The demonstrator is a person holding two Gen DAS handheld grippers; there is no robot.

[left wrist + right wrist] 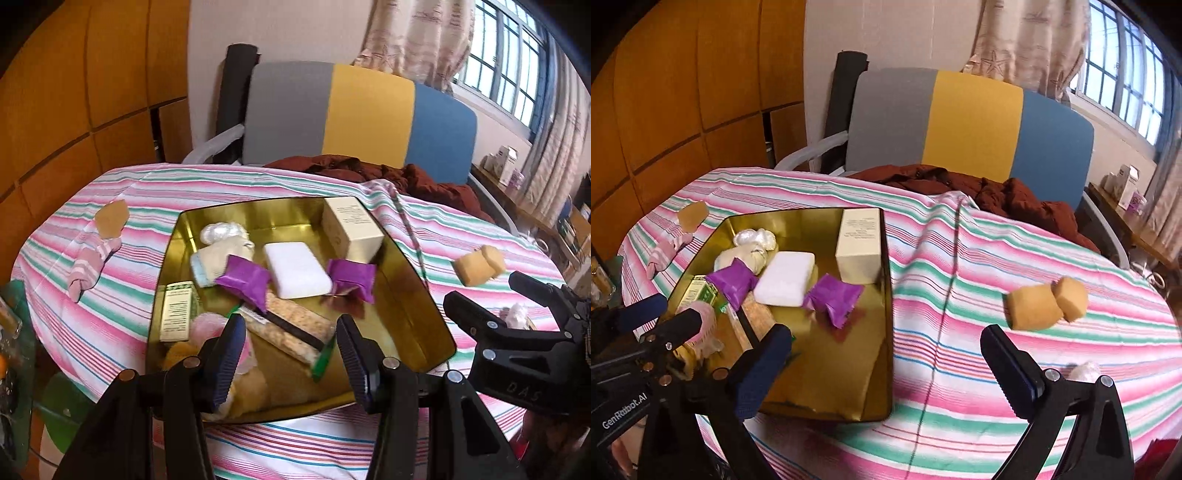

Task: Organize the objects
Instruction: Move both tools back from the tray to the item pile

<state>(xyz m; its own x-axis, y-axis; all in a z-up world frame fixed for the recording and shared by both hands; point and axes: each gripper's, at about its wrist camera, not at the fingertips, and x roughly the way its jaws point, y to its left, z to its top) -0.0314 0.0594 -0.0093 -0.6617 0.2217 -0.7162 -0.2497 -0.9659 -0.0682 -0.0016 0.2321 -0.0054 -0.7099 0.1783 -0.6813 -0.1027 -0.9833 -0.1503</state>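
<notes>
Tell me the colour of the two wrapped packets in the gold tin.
Purple packets, clearest in the right wrist view.

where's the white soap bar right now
The white soap bar lies mid-tray in the gold tray, between the two purple packets.

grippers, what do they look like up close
Both are black plastic frames with silver rivets and ribbed dark blue pads. The left gripper shows white "GenRobot.AI" lettering in the right wrist view; the right gripper has embossed letters on its side. No cables or sleeves visible.
</notes>
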